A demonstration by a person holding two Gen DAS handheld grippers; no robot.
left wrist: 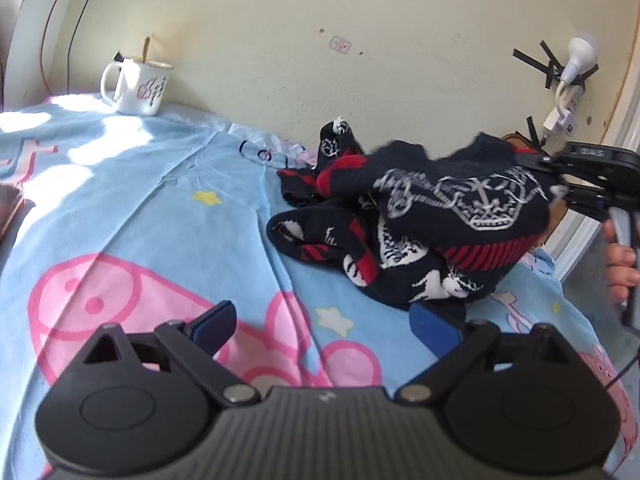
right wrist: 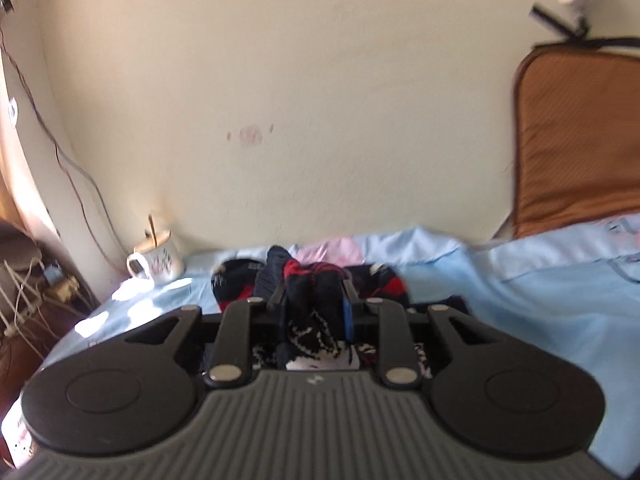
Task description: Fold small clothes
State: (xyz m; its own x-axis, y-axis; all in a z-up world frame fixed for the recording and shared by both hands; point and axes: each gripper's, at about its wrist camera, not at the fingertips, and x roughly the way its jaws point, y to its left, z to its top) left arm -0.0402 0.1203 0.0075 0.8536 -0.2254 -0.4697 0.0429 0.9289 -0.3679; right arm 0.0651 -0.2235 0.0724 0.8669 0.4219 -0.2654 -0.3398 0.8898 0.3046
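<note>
The dark knitted sweater (left wrist: 432, 216) lies bunched on the bed (left wrist: 160, 208), one edge lifted at three o'clock by the right gripper (right wrist: 316, 312), its fingers pinching the cloth; the left gripper (left wrist: 324, 328) hovers near its six o'clock edge, fingers spread and empty. A mug (left wrist: 138, 86) stands at ten o'clock by the wall.

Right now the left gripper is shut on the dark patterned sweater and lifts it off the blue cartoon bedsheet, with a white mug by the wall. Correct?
Wrong gripper. The right gripper is shut on the dark patterned sweater, as the right wrist view shows; the left gripper stands open over the blue cartoon bedsheet. The white mug is by the wall.
</note>
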